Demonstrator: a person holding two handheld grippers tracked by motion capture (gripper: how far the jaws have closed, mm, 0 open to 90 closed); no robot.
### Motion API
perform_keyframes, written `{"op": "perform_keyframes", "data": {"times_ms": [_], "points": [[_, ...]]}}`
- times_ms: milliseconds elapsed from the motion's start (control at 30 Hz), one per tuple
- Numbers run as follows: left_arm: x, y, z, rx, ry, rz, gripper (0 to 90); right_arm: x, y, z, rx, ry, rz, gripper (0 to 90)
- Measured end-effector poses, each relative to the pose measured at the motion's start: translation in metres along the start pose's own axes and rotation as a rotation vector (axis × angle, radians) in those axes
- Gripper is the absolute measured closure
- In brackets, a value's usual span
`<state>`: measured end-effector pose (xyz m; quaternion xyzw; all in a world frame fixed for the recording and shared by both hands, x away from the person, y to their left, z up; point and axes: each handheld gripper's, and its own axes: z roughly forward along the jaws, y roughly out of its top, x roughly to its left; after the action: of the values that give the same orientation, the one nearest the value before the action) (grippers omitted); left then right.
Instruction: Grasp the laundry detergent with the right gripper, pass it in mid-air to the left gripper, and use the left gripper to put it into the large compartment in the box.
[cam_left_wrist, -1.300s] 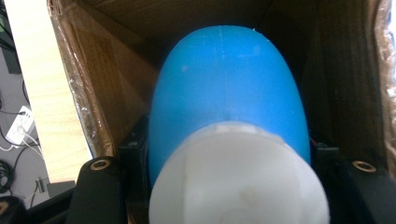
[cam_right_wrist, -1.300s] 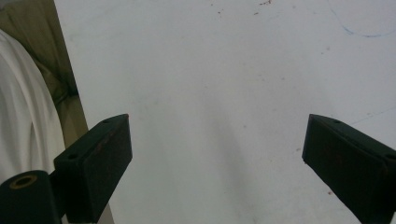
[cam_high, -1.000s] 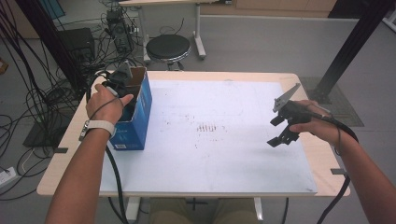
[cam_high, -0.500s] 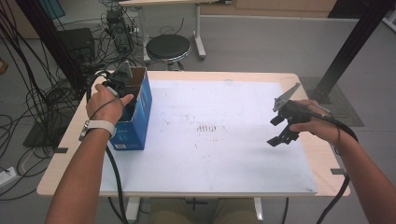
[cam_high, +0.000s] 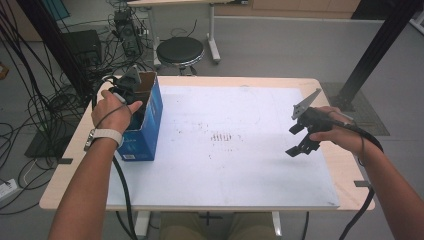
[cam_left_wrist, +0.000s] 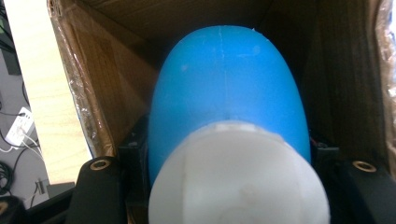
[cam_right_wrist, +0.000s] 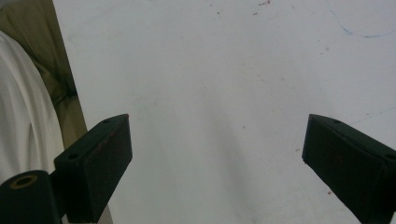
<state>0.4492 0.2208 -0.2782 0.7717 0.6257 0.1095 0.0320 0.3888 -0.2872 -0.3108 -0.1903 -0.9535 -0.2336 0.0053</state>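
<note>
Inside the blue cardboard box (cam_high: 145, 127), the left claw (cam_left_wrist: 229, 186) grips a blue-and-white bottle (cam_left_wrist: 229, 107) and should lift straight up clear of the walls, while the right claw (cam_high: 302, 137) waits open above the desk (cam_high: 225, 170).

Wooden table (cam_high: 340, 165): white sheet (cam_high: 240, 165), blue box (cam_high: 145, 130) on left.
</note>
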Motion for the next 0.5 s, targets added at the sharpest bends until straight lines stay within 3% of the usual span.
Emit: {"op": "perform_keyframes", "data": {"times_ms": [500], "points": [[0.0001, 0.0, 0.0001, 0.0, -0.002, 0.0, 37.2, 0.0002, -0.0008, 0.0008, -0.001, 0.001, 0.001, 8.4]]}}
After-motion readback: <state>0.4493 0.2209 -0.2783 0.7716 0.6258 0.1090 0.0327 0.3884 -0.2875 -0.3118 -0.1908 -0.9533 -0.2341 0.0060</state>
